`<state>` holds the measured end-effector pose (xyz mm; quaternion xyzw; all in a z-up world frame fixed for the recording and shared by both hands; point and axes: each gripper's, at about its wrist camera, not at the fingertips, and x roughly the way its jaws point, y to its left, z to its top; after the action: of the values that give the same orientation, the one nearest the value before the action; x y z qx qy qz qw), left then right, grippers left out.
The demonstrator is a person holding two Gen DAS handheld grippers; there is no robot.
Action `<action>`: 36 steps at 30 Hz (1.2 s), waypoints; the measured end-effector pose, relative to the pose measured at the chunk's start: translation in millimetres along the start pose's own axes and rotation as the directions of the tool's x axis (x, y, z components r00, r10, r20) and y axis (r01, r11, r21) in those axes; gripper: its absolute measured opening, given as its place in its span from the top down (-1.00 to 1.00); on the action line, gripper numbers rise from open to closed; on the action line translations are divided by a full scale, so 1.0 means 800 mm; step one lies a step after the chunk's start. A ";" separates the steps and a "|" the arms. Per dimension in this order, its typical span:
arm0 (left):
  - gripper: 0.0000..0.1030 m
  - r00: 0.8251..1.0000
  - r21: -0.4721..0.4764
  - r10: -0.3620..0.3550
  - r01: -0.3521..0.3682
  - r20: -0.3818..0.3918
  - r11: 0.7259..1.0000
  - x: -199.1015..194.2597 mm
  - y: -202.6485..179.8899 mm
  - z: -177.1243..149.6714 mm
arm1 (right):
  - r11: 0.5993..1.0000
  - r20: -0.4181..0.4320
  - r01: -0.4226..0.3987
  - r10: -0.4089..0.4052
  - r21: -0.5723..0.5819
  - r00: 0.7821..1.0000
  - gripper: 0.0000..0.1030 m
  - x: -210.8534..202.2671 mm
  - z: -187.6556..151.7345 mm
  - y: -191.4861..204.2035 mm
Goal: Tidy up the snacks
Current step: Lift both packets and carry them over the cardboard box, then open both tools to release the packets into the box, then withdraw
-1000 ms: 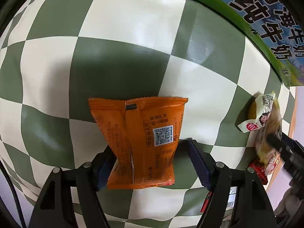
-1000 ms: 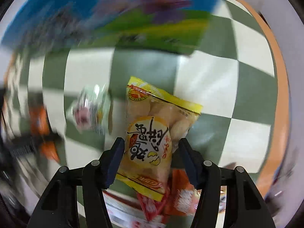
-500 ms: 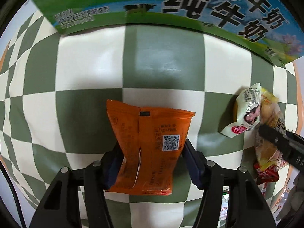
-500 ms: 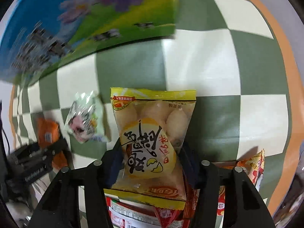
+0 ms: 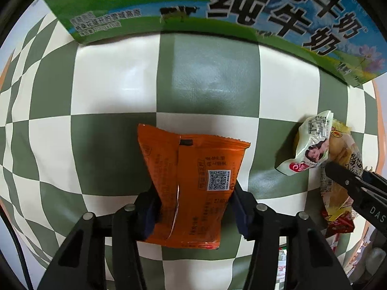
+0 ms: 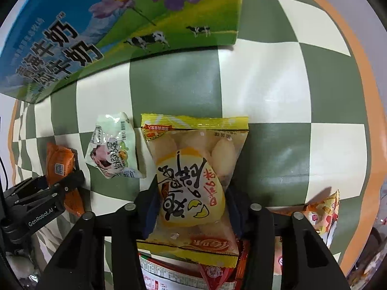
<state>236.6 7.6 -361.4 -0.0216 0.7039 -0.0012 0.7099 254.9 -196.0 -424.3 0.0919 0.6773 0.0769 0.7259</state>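
Partway, by my judgement: the left hand-held gripper (image 5: pixel 193 207) is clamped on the orange packet (image 5: pixel 193 188) at lower centre, the right hand-held gripper (image 6: pixel 192 207) on the yellow packet (image 6: pixel 196 178), the pale green packet (image 6: pixel 113 147) loose on the worktop (image 6: pixel 278 91) below the milk carton box (image 6: pixel 121 24).

I see my left gripper (image 5: pixel 193 207) clamped on an orange packet (image 5: pixel 191 188), and my right gripper (image 6: pixel 192 207) clamped on a yellow packet (image 6: pixel 193 181).

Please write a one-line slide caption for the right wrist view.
Right gripper holds a yellow snack bag above the checkered table, facing the milk carton box.
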 end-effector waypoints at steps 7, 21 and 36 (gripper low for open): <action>0.10 0.998 -0.007 -0.062 0.062 0.029 0.998 -0.049 0.021 -0.014 | 0.995 0.021 -0.098 0.097 0.018 0.995 0.05 -0.026 -0.022 0.007; 0.10 0.951 0.067 -0.241 0.232 0.195 0.970 -0.263 0.049 0.071 | 0.908 0.197 -0.408 0.418 -0.090 0.887 0.05 -0.209 0.023 0.098; 0.07 0.992 0.002 -0.100 0.100 0.083 0.995 -0.176 0.078 0.254 | 0.953 0.230 -0.294 0.303 -0.072 0.925 0.05 -0.159 0.182 0.162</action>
<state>436.3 80.7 -220.7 -0.0578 0.6719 -0.0351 0.7375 392.6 -104.6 -261.0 0.1894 0.5620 0.1869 0.7832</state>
